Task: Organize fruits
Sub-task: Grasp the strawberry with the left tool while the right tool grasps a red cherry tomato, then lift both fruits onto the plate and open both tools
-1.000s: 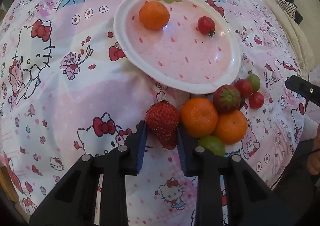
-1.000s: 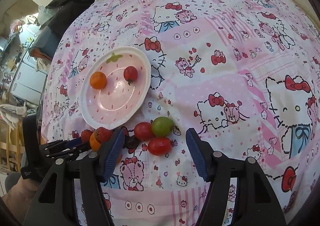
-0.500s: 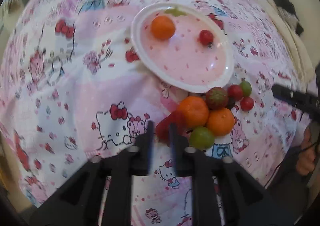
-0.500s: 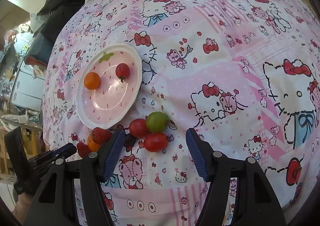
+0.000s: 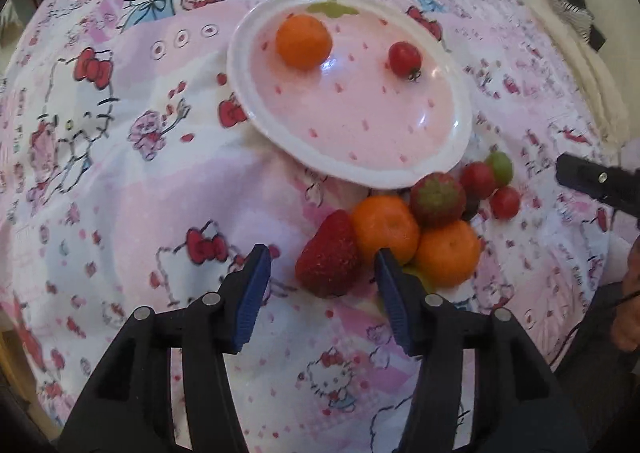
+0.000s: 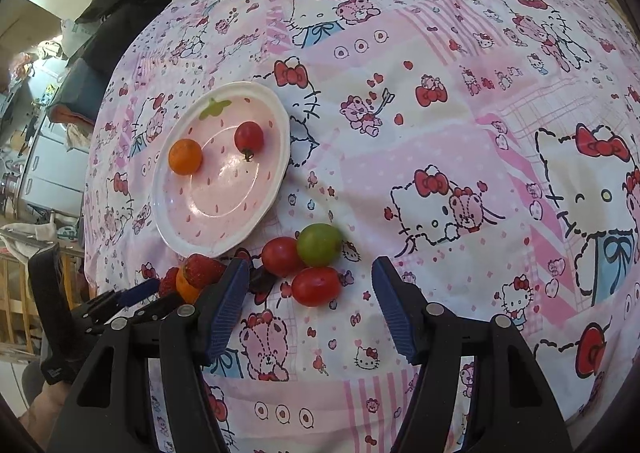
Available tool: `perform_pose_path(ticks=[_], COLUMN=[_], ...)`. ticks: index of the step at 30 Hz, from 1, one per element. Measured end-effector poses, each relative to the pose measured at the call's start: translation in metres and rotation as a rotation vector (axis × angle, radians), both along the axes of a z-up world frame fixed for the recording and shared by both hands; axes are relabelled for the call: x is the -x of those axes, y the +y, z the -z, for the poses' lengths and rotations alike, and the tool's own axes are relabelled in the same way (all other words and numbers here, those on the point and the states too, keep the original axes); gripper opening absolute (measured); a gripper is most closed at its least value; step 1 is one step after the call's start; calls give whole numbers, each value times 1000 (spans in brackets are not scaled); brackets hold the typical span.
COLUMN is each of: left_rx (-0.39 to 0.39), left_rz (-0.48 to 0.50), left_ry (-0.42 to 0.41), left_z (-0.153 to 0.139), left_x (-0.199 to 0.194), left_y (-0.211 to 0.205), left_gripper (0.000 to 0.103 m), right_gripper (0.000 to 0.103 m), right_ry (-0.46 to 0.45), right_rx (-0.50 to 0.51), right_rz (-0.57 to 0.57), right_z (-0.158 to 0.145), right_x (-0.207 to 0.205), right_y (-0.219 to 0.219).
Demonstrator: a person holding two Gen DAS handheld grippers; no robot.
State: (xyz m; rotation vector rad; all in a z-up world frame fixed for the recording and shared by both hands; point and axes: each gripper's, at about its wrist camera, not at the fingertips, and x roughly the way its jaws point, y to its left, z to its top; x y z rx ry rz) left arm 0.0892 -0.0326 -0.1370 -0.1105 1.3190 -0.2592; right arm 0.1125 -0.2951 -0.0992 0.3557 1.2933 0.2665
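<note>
Nearest in the left wrist view: left claw (image 5: 320,273), jaws opening, blue pads clear of the strawberry (image 5: 329,255) lying between them on the printed pink cloth (image 5: 120,173). Red, pointed, tip toward the camera, touching a small orange (image 5: 385,228) on its right side. Just beyond, a second orange (image 5: 447,253), a green fruit mostly hidden behind the right pad, and another strawberry (image 5: 437,193) with its green cap showing, all bunched together. Further right, two red tomatoes and a green one (image 5: 500,167), close to the plate's edge. Further still, a white-rimmed pink plate (image 5: 248,101) holding one orange (image 5: 304,41) and one small red tomato (image 5: 405,58), well apart.

In the right wrist view: right claw (image 6: 306,285) about half open, gripping nothing, with a red tomato (image 6: 316,286) between the pads and untouched; behind it another red tomato (image 6: 281,256) and the green one (image 6: 319,245), touching.
</note>
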Motion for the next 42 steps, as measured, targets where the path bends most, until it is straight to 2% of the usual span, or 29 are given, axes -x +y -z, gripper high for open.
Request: perform_pose_path(ticks=[2,6,9,13,15,16,20,23,27,30,34,37,42], left_rx=[18,95,81,108,157,174,181,153,96,32,17,9,0], left_rz=[5,-62,-88,-108,-113,-113,-109,-112,-141,-139,-166,-177,-183], left_ry=[1,57,35,62,79,92,99,93,16,-60,-100,-106,-117], left_z=[1,6,1,10,13,14,14,8,-20,-38,-47,-48,-51], left_x=[0,-2,0,-2,-5,-7,-9,-6,3,7,6,4,4], left_y=[2,17,25,27,26,25,23,23,29,32,41,45,45], left_gripper=[50,49,48,46,32,29,28,28,28,28,28,28,28], right_gripper=[66,66,66,66,66,66,66,66,66,64,60,43,39], right_ry=[1,6,7,7,6,5,7,19,60,93,133,152,121], right_rx=[1,-2,-6,-7,0,4,4,-18,-53,-3,63,109,126], right_rz=[-2,6,16,9,0,-2,11,24,23,-16,-72,-114,-152], right_z=[0,1,1,1,1,1,2,4,11,22,39,50,46], right_x=[0,-1,0,0,-1,-1,-2,-2,-3,-5,-10,-13,-9], right_y=[0,-1,-5,-4,-1,0,-4,-9,-10,1,20,32,35])
